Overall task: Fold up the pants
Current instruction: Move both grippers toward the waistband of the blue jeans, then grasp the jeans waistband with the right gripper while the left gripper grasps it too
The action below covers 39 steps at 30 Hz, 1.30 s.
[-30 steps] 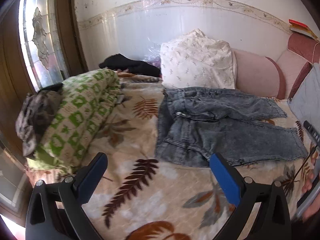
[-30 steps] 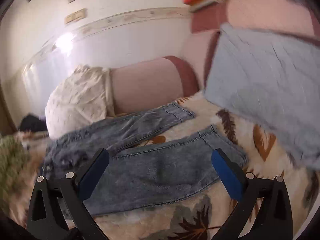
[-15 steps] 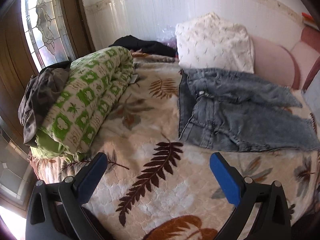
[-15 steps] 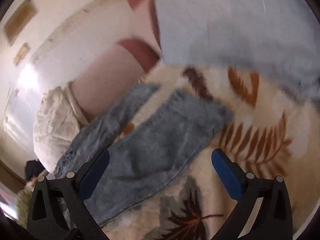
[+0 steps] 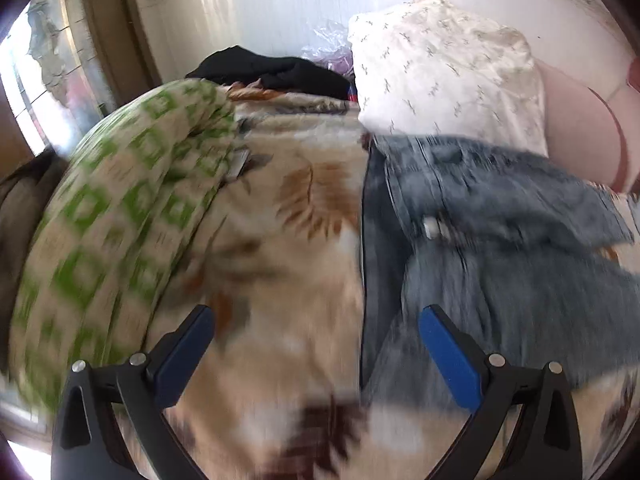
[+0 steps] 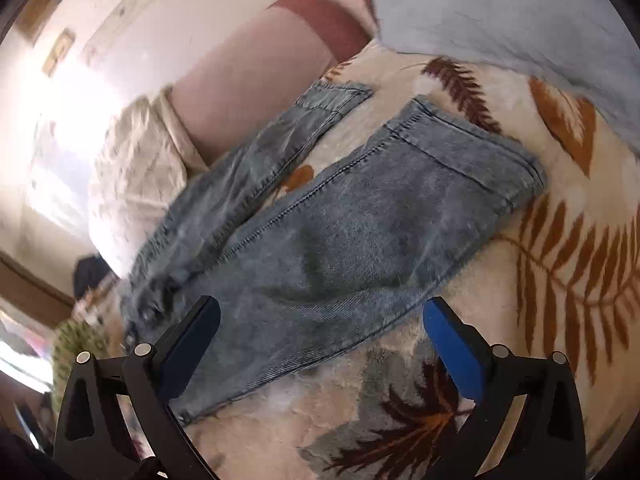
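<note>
One pair of grey-blue denim pants [image 5: 492, 248] lies spread flat on the leaf-patterned blanket [image 5: 288, 240] that covers the bed, waistband toward the left gripper's side and two legs running away toward the pink headboard [image 6: 248, 76]. In the right wrist view the two legs are apart, forming a narrow V with a strip of blanket showing between them; the nearer leg [image 6: 360, 232] ends in a stitched hem close to one pale blue pillow [image 6: 500, 12], the farther leg [image 6: 280, 144] ends just beside the headboard. Two grippers are in play. The left gripper [image 5: 316, 354] hangs above the blanket with its fingers spread wide and nothing between them, the right-hand blue pad over the waistband edge of the pants. The right gripper [image 6: 322, 350] is likewise spread wide and holds nothing, poised over the long lower edge of the nearer leg. Around the pants there is one rolled green-and-cream quilt [image 5: 116, 216] to the left, well apart from the waistband with bare blanket between; one white patterned pillow [image 5: 444, 68] touching the top of the waistband; and one black garment [image 5: 276, 70] behind the quilt near the wall. Bare blanket lies in front of both grippers along the near side of the pants.
</note>
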### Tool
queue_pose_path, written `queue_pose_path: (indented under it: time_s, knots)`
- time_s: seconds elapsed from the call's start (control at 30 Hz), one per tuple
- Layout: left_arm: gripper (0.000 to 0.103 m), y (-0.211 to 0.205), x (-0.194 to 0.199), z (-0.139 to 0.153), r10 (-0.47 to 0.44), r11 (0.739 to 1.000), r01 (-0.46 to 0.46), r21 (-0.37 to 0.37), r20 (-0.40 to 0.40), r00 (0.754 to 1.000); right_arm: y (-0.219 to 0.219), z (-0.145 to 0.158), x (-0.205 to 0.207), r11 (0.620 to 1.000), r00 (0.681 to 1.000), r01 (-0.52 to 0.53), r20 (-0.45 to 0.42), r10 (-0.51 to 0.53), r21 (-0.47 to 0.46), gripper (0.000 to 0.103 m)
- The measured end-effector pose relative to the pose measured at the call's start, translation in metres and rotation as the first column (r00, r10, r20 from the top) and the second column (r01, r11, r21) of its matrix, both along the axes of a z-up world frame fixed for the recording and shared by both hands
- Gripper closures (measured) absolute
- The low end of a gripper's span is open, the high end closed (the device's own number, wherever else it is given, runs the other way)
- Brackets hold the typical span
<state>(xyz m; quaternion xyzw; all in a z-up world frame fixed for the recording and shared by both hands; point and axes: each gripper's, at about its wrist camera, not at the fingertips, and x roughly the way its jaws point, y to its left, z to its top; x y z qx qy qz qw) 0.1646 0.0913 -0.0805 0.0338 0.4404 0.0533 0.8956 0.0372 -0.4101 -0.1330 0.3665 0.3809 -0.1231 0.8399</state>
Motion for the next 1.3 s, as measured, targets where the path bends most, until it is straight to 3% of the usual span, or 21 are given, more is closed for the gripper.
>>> queue_pose_path:
  time_s: [0.13, 0.2, 0.33, 0.43, 0.63, 0.77, 0.9, 1.03, 1.1, 1.13, 1.23, 1.3]
  knots:
    - [0.000, 0.004, 0.073, 0.003, 0.007, 1.000, -0.007, 0.010, 0.000, 1.000, -0.014, 0.014, 0.044, 0.993, 0.993, -0.119, -0.017, 0.118, -0.027, 0.000]
    - [0.000, 0.003, 0.110, 0.000, 0.019, 0.999, -0.019, 0.032, -0.007, 1.000, -0.028, 0.021, 0.072, 0.990, 0.990, -0.139, -0.023, 0.138, -0.033, 0.000]
    - [0.000, -0.002, 0.176, -0.011, 0.012, 1.000, -0.012, 0.014, -0.050, 0.999, -0.066, 0.036, 0.139, 0.975, 0.984, -0.176, -0.056, 0.170, -0.136, 0.000]
    - [0.000, -0.007, 0.217, -0.027, 0.022, 1.000, -0.021, 0.004, -0.097, 0.995, -0.101, 0.038, 0.193, 0.975, 0.982, -0.184, -0.059, 0.178, -0.121, 0.000]
    - [0.000, -0.017, 0.256, -0.051, -0.015, 1.000, 0.017, 0.016, -0.126, 0.992, -0.140, 0.020, 0.289, 0.969, 0.979, -0.171, -0.143, 0.147, -0.178, 0.000]
    - [0.000, -0.021, 0.269, -0.057, -0.044, 0.999, 0.046, 0.013, -0.131, 0.990, -0.152, 0.004, 0.332, 0.974, 0.981, -0.151, -0.147, 0.127, -0.168, 0.001]
    - [0.002, -0.023, 0.280, -0.064, -0.065, 0.998, 0.063, -0.019, -0.150, 0.987, -0.158, -0.027, 0.375, 0.963, 0.961, -0.146, -0.264, 0.084, -0.226, 0.011]
    - [0.014, -0.031, 0.285, -0.068, -0.099, 0.995, 0.094, -0.039, -0.150, 0.984, -0.167, -0.054, 0.391, 0.976, 0.954, -0.132, -0.291, 0.078, -0.172, 0.019]
    - [0.019, -0.040, 0.287, -0.073, -0.119, 0.993, 0.115, -0.033, -0.162, 0.980, -0.163, -0.065, 0.399, 0.969, 0.945, -0.156, -0.314, 0.090, -0.193, 0.021]
    - [0.029, -0.043, 0.288, -0.075, -0.130, 0.991, 0.125, -0.038, -0.165, 0.978, -0.160, -0.069, 0.401, 0.963, 0.942, -0.163, -0.325, 0.086, -0.216, 0.022]
    - [0.044, -0.055, 0.291, -0.083, -0.174, 0.984, 0.164, -0.065, -0.193, 0.966, -0.150, -0.071, 0.404, 0.943, 0.937, -0.165, -0.345, 0.058, -0.289, 0.032]
    - [0.057, -0.059, 0.297, -0.090, -0.197, 0.979, 0.180, -0.094, -0.211, 0.957, -0.147, -0.071, 0.404, 0.940, 0.936, -0.161, -0.348, 0.049, -0.302, 0.049]
